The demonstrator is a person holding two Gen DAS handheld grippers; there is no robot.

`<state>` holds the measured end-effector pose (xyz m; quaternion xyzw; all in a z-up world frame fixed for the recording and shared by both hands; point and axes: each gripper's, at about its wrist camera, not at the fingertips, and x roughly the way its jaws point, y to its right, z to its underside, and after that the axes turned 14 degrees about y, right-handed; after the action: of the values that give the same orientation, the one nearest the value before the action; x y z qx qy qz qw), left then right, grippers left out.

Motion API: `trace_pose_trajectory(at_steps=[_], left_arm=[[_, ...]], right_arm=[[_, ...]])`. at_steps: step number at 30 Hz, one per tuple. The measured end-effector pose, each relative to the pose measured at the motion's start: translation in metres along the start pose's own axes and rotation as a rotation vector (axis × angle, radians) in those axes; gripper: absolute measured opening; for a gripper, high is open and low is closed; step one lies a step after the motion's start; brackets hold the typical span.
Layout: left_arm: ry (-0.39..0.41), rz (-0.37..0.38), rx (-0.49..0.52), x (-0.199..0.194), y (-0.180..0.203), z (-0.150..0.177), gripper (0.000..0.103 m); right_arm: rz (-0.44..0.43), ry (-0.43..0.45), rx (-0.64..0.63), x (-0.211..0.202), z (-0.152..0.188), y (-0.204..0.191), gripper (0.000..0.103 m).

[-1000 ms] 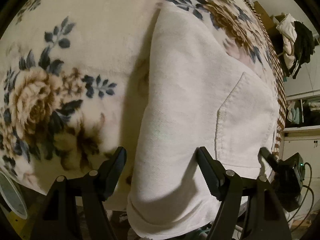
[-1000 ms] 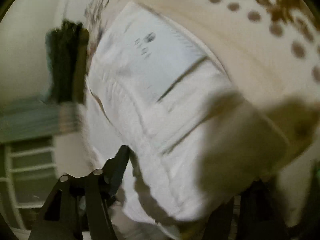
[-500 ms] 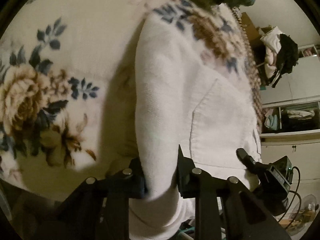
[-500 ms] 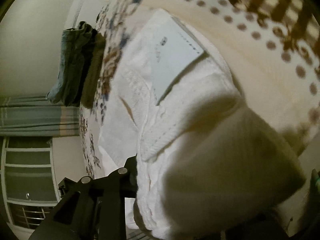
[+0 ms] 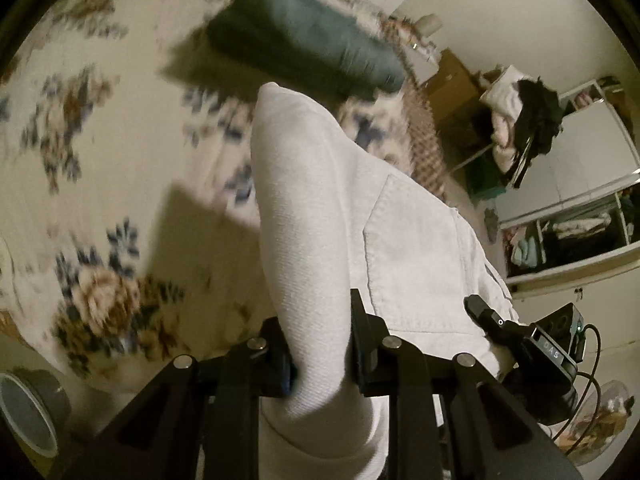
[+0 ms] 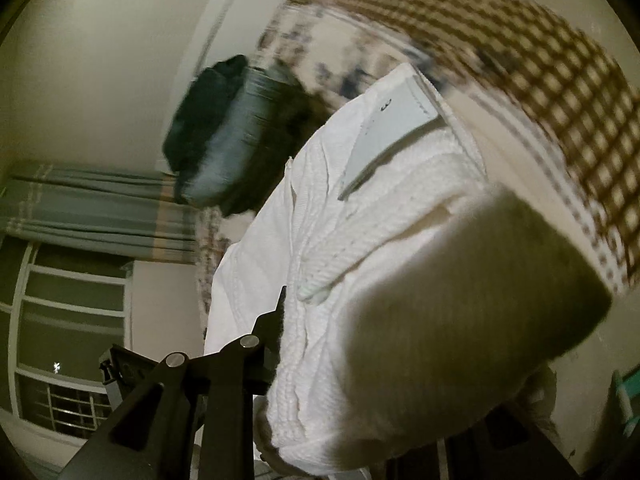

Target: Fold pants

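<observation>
The folded white pants point(image 5: 344, 216) are lifted off the floral blanket point(image 5: 100, 152). A back pocket faces the left wrist camera. My left gripper point(image 5: 320, 352) is shut on the pants' folded edge, with cloth bunched between its fingers. In the right wrist view the pants point(image 6: 392, 240) fill the frame, waistband and a white label point(image 6: 392, 128) showing. My right gripper point(image 6: 360, 340) is shut on the waistband end; only its left finger point(image 6: 268, 332) shows, the other is hidden behind the cloth.
A folded stack of blue-green clothes point(image 5: 304, 36) lies on the far side of the bed and shows in the right wrist view too point(image 6: 224, 136). A checked blanket border point(image 6: 540, 80) runs along the bed edge. A chair piled with clothes point(image 5: 524, 120) and an open wardrobe point(image 5: 572, 232) stand to the right.
Both grippers closed on the pants and lifted them off the blanket. The views have tilted up, so more of the room and the blue-green stack shows.
</observation>
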<state>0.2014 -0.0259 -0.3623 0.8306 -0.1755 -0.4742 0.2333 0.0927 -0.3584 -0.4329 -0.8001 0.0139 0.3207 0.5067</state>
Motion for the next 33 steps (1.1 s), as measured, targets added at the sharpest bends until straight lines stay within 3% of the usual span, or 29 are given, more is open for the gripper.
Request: trace_pose_trajectory(at_steps=[5,10,13,18,22,27,33], left_arm=[[0.085,0.02,0.019,-0.007,0.024,-0.086,0.019],[0.138,0.048,0.036,0.015,0.024,-0.19,0.019],[0.145,0.055,0.048,0.046,0.01,-0.253,0.019],[0.12,0.037,0.057,0.107,-0.024,-0.324,0.019],[0.071,0.0,0.045,0.158,-0.058,-0.348,0.019],[0.028,-0.038,0.023,0.189,-0.089,-0.35,0.022],[0.024,-0.126,0.08,0.179,-0.082,-0.343,0.047]], right_arm=[[-0.063,0.059,-0.036,0.037,-0.059,-0.089,0.025],[-0.103,0.112,-0.056,0.108,-0.113,-0.158,0.025],[-0.103,0.129,-0.059,0.165,-0.142,-0.186,0.025],[-0.097,0.128,-0.038,0.259,-0.171,-0.196,0.025],[-0.055,0.091,-0.015,0.334,-0.175,-0.179,0.025],[0.006,0.022,-0.018,0.376,-0.167,-0.162,0.028],[0.13,-0.033,-0.115,0.374,-0.17,-0.172,0.052]])
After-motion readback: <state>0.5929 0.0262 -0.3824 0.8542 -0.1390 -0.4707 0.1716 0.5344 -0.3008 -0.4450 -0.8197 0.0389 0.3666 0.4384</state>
